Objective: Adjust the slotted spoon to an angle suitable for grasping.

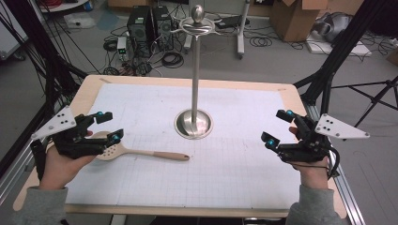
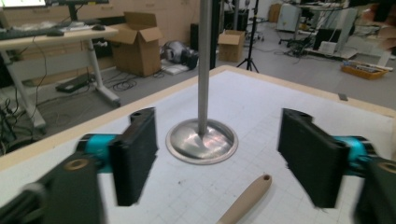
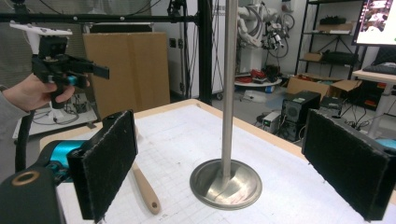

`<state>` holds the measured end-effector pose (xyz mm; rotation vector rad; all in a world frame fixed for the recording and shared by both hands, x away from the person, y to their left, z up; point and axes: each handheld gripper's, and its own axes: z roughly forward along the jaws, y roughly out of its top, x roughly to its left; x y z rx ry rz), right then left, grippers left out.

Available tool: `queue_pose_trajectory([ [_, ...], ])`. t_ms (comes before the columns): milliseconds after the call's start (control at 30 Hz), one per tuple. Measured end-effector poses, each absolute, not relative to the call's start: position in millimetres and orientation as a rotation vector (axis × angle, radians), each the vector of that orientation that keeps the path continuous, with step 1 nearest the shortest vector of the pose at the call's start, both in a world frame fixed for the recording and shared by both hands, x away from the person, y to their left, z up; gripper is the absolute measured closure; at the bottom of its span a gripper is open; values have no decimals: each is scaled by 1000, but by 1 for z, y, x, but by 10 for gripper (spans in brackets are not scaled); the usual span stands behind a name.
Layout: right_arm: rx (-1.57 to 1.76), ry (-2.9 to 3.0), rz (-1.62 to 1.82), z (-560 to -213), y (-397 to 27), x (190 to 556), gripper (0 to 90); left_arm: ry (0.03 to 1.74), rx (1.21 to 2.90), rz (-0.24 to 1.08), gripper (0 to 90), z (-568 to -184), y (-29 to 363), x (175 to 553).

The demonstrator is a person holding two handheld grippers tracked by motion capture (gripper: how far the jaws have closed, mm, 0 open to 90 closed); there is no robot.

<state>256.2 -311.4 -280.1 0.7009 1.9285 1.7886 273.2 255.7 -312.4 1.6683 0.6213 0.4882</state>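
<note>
Stand: we see a metal stand [image 1: 194,123] upright on the table [image 1: 263,89], round base on the gridded mat.
Spoon: a wooden slotted spoon [image 1: 141,153] lies flat on the mat, left of the stand's base and nearer us, handle end towards the base.
Left gripper: our left gripper [image 1: 107,126] hovers over the spoon's bowl, left of the stand, jaws spread wide with nothing between them.
Right gripper: our right gripper [image 1: 277,127] hangs right of the stand, well apart from the spoon, jaws wide and empty.
</note>
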Motion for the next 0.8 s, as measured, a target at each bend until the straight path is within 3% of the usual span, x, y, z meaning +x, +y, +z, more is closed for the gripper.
queue_pose_trajectory([
  [233, 693, 1932, 1786, -278, -308, 254, 95, 660, 1691, 440, 463, -324, 257, 279],
  [267, 682, 1933, 1781, -278, -307, 254, 95, 665, 1688, 440, 546, -325, 258, 280],
  [300, 682, 1933, 1781, -278, -307, 254, 95, 671, 1694, 443, 546, -327, 259, 281],
  [400, 682, 1956, 1776, -279, -304, 256, 95, 673, 1704, 463, 681, -334, 259, 283],
  [567, 679, 1965, 1770, -281, -303, 257, 95, 693, 1718, 477, 790, -344, 257, 286],
  [633, 684, 1967, 1772, -281, -303, 257, 95, 702, 1736, 475, 878, -351, 257, 289],
  [800, 675, 1965, 1770, -281, -302, 257, 95, 722, 1805, 465, 895, -370, 253, 295],
])
